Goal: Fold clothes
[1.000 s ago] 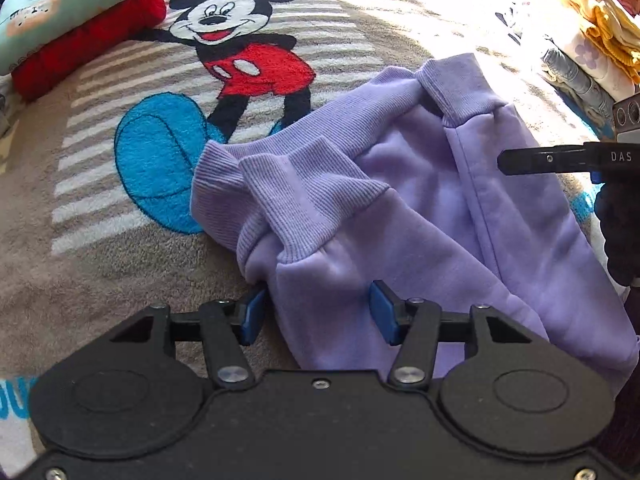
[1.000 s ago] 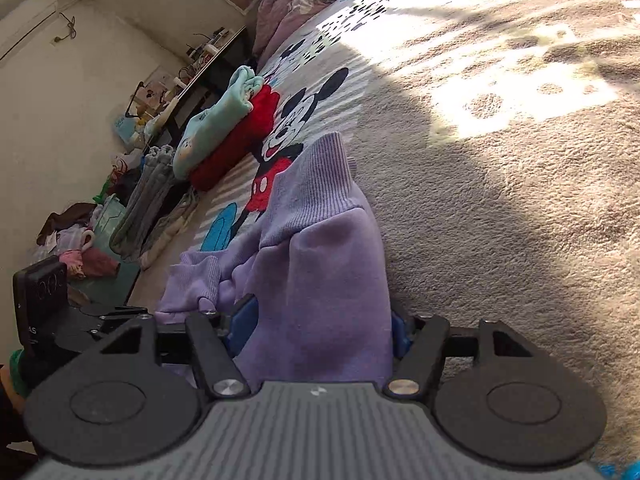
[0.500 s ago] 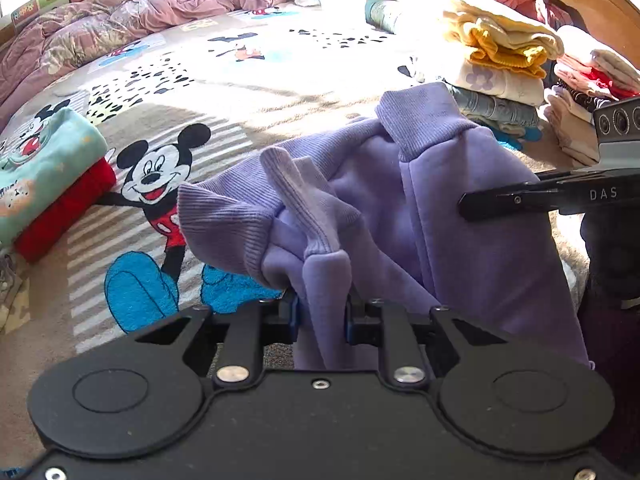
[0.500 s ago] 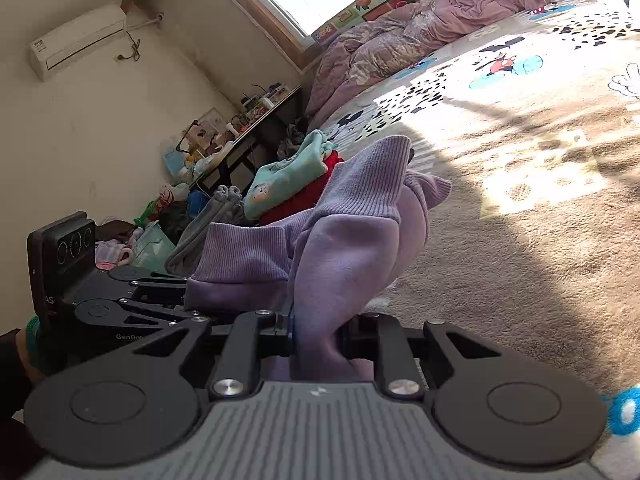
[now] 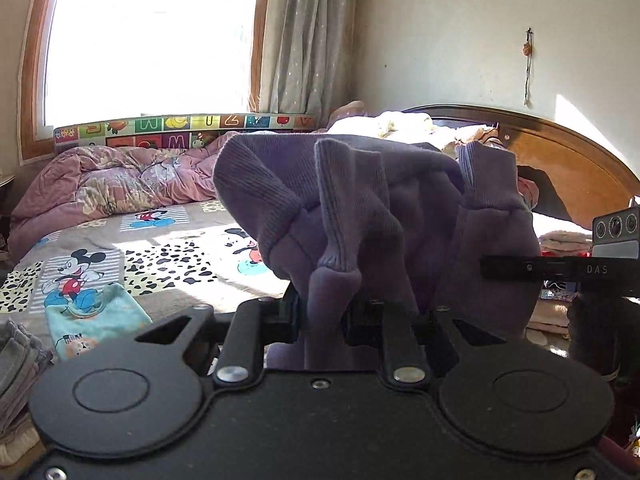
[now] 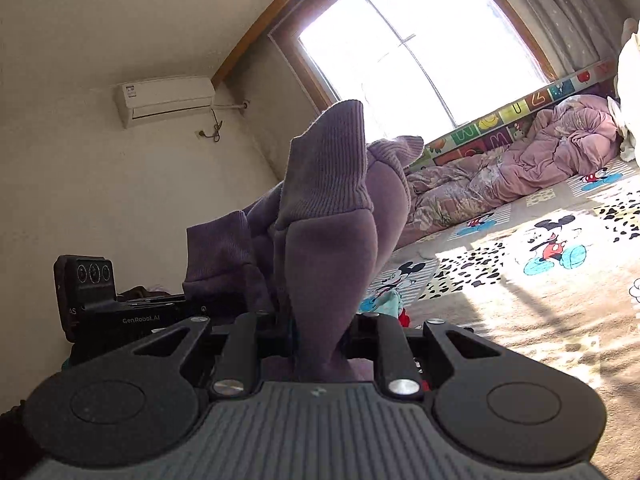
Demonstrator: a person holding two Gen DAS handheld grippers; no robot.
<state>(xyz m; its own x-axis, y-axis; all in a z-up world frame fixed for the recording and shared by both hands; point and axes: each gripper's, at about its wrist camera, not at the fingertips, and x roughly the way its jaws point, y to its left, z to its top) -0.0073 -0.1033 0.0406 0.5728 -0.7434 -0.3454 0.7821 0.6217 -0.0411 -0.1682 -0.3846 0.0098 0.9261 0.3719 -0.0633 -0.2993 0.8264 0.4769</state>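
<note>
- The left gripper (image 5: 324, 314) has its jaws pinched nearly together on a bunched fold of the purple sweatshirt (image 5: 400, 216), cloth squeezed up between the pads.
- The right gripper (image 6: 320, 332) is likewise clamped tight on another fold of the same garment, which rises out of the narrow gap between its jaws.
- The sweatshirt is held up in the air between the two tools, clear of the bed, its ribbed cuffs and hem flopping over the top; in the right wrist view one ribbed cuff (image 6: 332, 160) stands upright above the jaws.
- From the left wrist view, the right-hand tool pokes in from the right edge, just beside the hanging cloth; from the right wrist view, the other tool sits low at the left, near the garment's lower folds.
- Below and beyond lies the cartoon-mouse blanket (image 5: 160, 256) spread over the bed, with sun patches on it.
- A folded teal top (image 5: 92, 320) lies at the near left of the bed, with a stack of grey clothes (image 5: 16, 364) further left at the edge.
- A rumpled pink quilt (image 5: 104, 184) is heaped at the far side under the window (image 5: 152, 36), backed by a strip of coloured alphabet tiles (image 5: 180, 128).
- A wooden headboard (image 5: 568, 152) curves along the right, with pale folded clothes (image 5: 560, 240) piled near it.
- An air conditioner (image 6: 164, 98) hangs on the far wall, left of the window.
</note>
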